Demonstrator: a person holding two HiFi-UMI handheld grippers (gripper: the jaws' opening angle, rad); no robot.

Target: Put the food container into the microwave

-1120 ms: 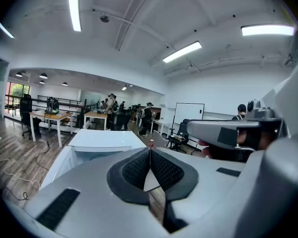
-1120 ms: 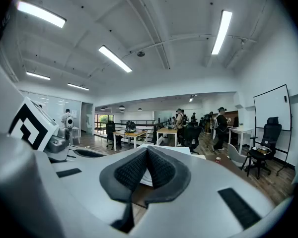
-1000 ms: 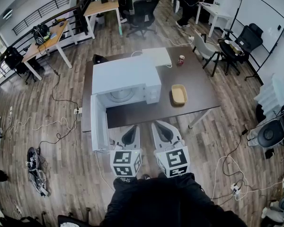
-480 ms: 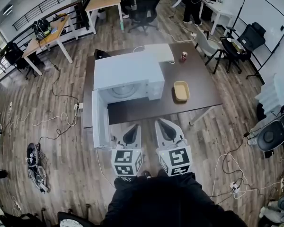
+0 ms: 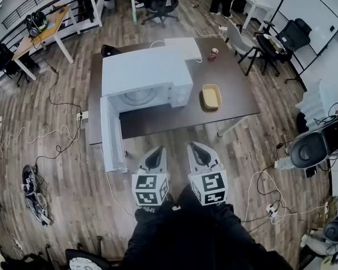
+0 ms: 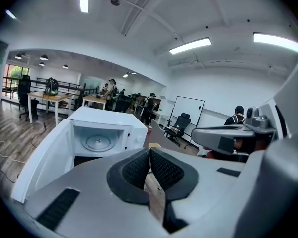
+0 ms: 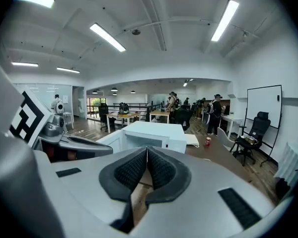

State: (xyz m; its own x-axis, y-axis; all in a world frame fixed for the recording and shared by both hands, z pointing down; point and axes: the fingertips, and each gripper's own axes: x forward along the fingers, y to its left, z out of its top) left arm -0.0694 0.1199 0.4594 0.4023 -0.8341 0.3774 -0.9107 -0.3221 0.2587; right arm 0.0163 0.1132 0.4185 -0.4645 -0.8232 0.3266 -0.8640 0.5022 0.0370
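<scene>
A white microwave point(image 5: 146, 77) stands on the dark brown table point(image 5: 174, 120), its door point(image 5: 111, 134) swung wide open to the left and the turntable point(image 6: 97, 143) bare. The shallow yellow food container point(image 5: 212, 97) lies on the table to the right of the microwave. Short of the table's near edge, my left gripper point(image 5: 154, 158) and right gripper point(image 5: 198, 153) hang side by side over the floor. Each is shut with nothing between its jaws. The left gripper view looks into the open cavity; the right gripper view shows the microwave point(image 7: 154, 133) from the front right.
A red can point(image 5: 213, 53) and a flat white box point(image 5: 183, 45) sit at the table's far side. Cables run across the wooden floor at left point(image 5: 50, 145) and right point(image 5: 259, 196). Office chairs point(image 5: 242, 44) stand by the table's right end. Desks and people fill the background.
The head view has shifted, so the table and microwave now sit a little further left and look slightly nearer. Both grippers stay shut, side by side in front of the body.
</scene>
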